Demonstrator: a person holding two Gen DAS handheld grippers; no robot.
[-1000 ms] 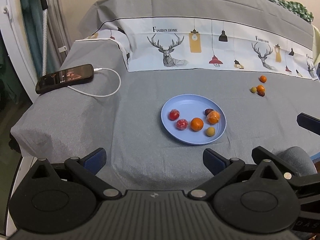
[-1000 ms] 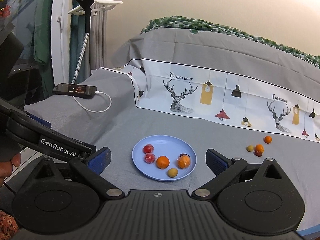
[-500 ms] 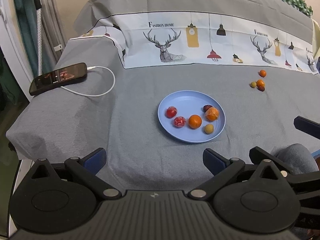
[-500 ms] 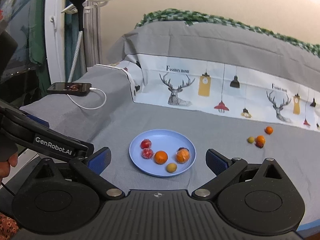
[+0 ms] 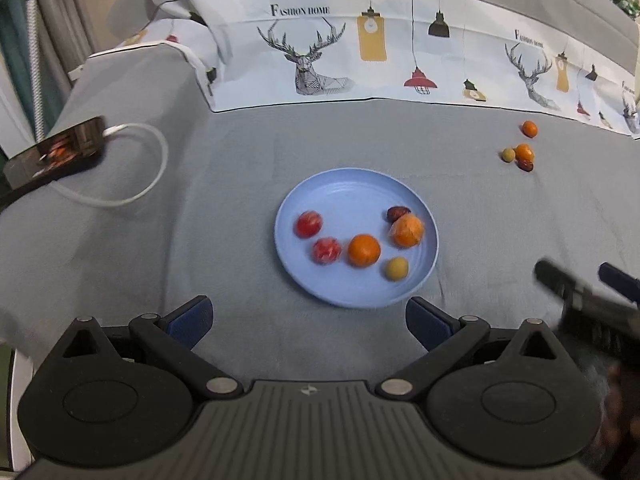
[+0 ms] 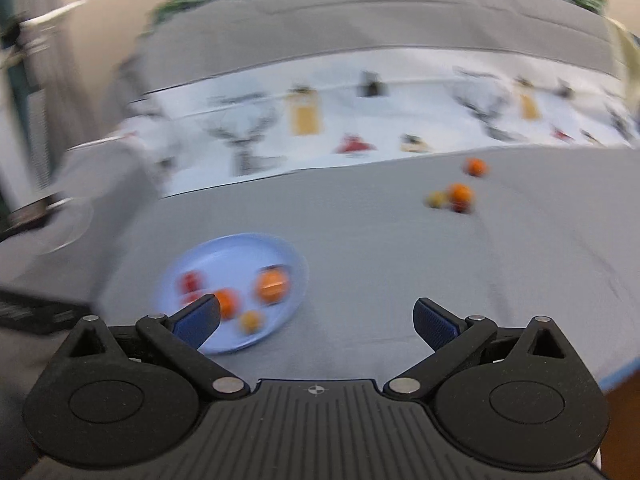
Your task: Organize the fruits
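A light blue plate [image 5: 352,192] lies mid-bed on grey cloth, holding two red fruits [image 5: 308,224], an orange [image 5: 363,250], a wrapped orange fruit [image 5: 407,231], a dark date [image 5: 398,213] and a yellow-green fruit [image 5: 397,268]. Far right on the cloth sit loose fruits: an orange [image 5: 529,129], another orange [image 5: 524,153], a yellow-green one [image 5: 508,155], a dark one [image 5: 526,166]. My left gripper [image 5: 308,318] stands open just before the plate. My right gripper [image 6: 316,318] is open and empty; its view is blurred, with the plate [image 6: 240,252] lower left and the loose fruits [image 6: 459,196] ahead.
A phone [image 5: 56,148] with a white cable [image 5: 132,196] lies at the left edge of the bed. A printed white band with deer and lamps [image 5: 360,52] runs across the back. The right gripper [image 5: 580,292] shows at the left view's right edge.
Both grippers moved forward over the bed. The right one swung rightward, so the plate slid to its lower left and the loose fruits came nearer. Both stay open.
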